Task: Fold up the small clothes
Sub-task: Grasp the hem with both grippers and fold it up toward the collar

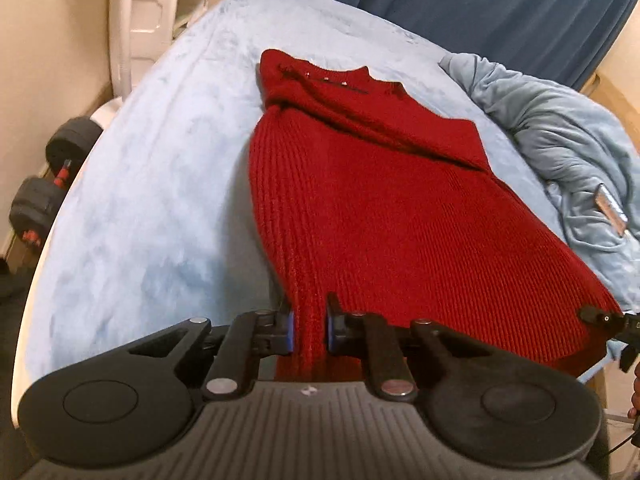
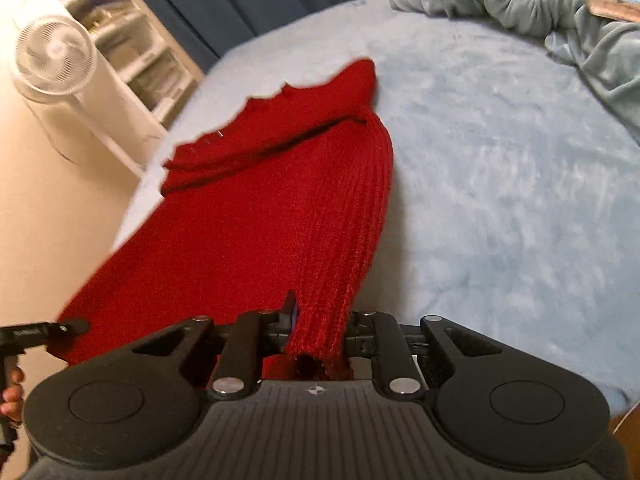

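A red ribbed knit sweater (image 1: 372, 200) lies lengthwise on a light blue bed cover (image 1: 160, 184), its sleeves folded across the chest at the far end. My left gripper (image 1: 310, 330) is shut on the sweater's hem at its near left corner. My right gripper (image 2: 318, 328) is shut on the hem at the near right corner of the sweater (image 2: 272, 208), which is lifted off the bed cover (image 2: 500, 200) near me. The right gripper shows at the right edge of the left wrist view (image 1: 600, 318), the left gripper at the left edge of the right wrist view (image 2: 60, 328).
A crumpled pale blue blanket (image 1: 560, 148) with a shiny silver object (image 1: 610, 208) on it lies at the right of the bed. Dumbbells (image 1: 44, 184) sit on the floor at left. A white fan (image 2: 54, 60) and shelves (image 2: 132, 40) stand by dark blue curtains (image 1: 480, 8).
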A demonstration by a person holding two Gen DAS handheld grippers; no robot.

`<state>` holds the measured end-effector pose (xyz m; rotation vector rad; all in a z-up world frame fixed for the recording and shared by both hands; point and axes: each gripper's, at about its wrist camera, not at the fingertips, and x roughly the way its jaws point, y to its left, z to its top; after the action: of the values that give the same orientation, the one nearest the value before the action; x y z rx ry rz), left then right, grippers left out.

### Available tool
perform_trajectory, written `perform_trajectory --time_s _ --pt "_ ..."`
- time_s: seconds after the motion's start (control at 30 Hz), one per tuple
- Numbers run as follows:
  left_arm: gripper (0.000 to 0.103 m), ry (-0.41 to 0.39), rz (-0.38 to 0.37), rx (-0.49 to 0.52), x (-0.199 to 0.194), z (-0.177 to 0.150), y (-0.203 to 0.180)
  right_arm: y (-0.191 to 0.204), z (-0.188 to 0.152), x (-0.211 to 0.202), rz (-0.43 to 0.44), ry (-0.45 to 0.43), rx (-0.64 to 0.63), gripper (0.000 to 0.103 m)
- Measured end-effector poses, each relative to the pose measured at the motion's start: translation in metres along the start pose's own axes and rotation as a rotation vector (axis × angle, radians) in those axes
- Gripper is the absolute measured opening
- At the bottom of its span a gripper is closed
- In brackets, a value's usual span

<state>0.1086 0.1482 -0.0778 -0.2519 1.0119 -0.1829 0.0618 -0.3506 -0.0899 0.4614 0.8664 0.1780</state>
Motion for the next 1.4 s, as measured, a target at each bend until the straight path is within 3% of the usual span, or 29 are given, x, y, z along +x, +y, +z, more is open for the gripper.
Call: perform_trajectory --time_s 0.23,0.33,0.43,0.6,0.77,0.9,0.93,0.97,1.0,1.03,1.07,1.13,1.2,1.3,1.4 --pt "0.015 0.025 -0.047 -0.037 -0.07 -0.076 0.007 -0.013 -0.075 -0.083 0.061 0.028 0.096 0.017" --pt "0.015 0.061 -0.045 -0.076 -0.082 -0.103 0.013 -0.025 -0.096 -0.092 0.058 0.056 0.159 0.017" --pt "0.014 0.077 -0.037 -0.1 -0.077 -0.104 0.016 -0.031 -0.094 -0.09 0.063 0.065 0.208 0.017" --pt "0.014 0.06 -0.08 -0.119 -0.076 -0.049 0.014 -0.019 -0.036 -0.084 0.123 0.036 0.236 0.017" --pt "0.015 -0.003 -0.106 -0.096 -0.044 0.083 -0.003 -0.026 0.084 -0.033 0.12 -0.019 0.348 0.019" --pt "0.017 -0.092 -0.058 -0.148 0.028 0.192 -0.011 -0.037 0.17 0.055 0.062 -0.065 0.451 0.024" --pt "0.027 -0.1 -0.047 -0.156 0.046 0.211 -0.009 -0.04 0.185 0.075 0.042 -0.086 0.442 0.035" --pt "0.053 -0.105 -0.006 -0.183 0.066 0.229 -0.006 -0.043 0.2 0.096 0.008 -0.112 0.438 0.054" --pt "0.066 -0.132 0.081 -0.222 0.083 0.243 -0.001 -0.047 0.209 0.111 -0.037 -0.138 0.441 0.064" --pt "0.081 -0.169 0.139 -0.243 0.09 0.249 0.003 -0.051 0.209 0.117 -0.065 -0.164 0.45 0.074" --pt "0.089 -0.2 0.157 -0.252 0.094 0.25 0.006 -0.057 0.207 0.122 -0.076 -0.181 0.465 0.074" --pt "0.095 -0.203 0.147 -0.23 0.101 0.247 0.013 -0.071 0.197 0.13 -0.029 -0.149 0.464 0.076" --pt "0.096 -0.186 0.164 -0.18 0.112 0.234 0.015 -0.082 0.183 0.136 -0.017 -0.138 0.432 0.076" --pt "0.096 -0.107 0.175 -0.129 0.141 0.211 0.015 -0.091 0.163 0.145 -0.112 -0.14 0.374 0.076" --pt "0.095 -0.029 0.171 -0.093 0.166 0.191 0.011 -0.094 0.145 0.164 -0.16 -0.075 0.347 0.077"
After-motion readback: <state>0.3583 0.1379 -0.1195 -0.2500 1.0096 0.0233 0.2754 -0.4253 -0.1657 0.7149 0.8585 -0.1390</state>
